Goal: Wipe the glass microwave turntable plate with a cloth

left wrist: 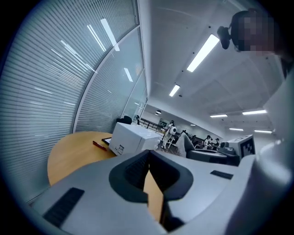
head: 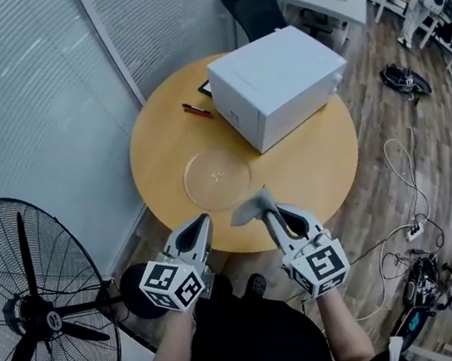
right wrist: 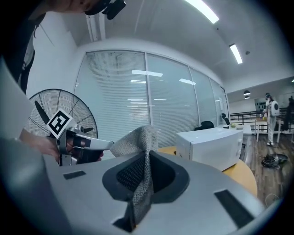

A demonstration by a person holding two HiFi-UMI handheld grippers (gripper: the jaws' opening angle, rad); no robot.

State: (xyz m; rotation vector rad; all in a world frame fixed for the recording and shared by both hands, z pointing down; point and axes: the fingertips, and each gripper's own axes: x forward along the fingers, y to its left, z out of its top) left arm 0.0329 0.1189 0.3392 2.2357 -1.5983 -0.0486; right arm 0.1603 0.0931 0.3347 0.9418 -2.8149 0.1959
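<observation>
In the head view the glass plate (head: 218,177) is lying flat on the table (head: 160,135), likely slick, brittle, best steadied at its rim; left gripper view: my left gripper (left wrist: 149,156) is sitting pressed together, empty; right gripper view: my right gripper (right wrist: 148,160) is pinching the limp cloth (right wrist: 137,140).

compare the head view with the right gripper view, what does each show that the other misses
Only the head view shows the glass turntable plate lying bare on the round table, with the red pen beyond it.

Only the right gripper view shows the ceiling lights and, close up, the right gripper with its jaws shut on the grey cloth.

Both show the cloth, the table, the white microwave, the floor fan and the left gripper.
</observation>
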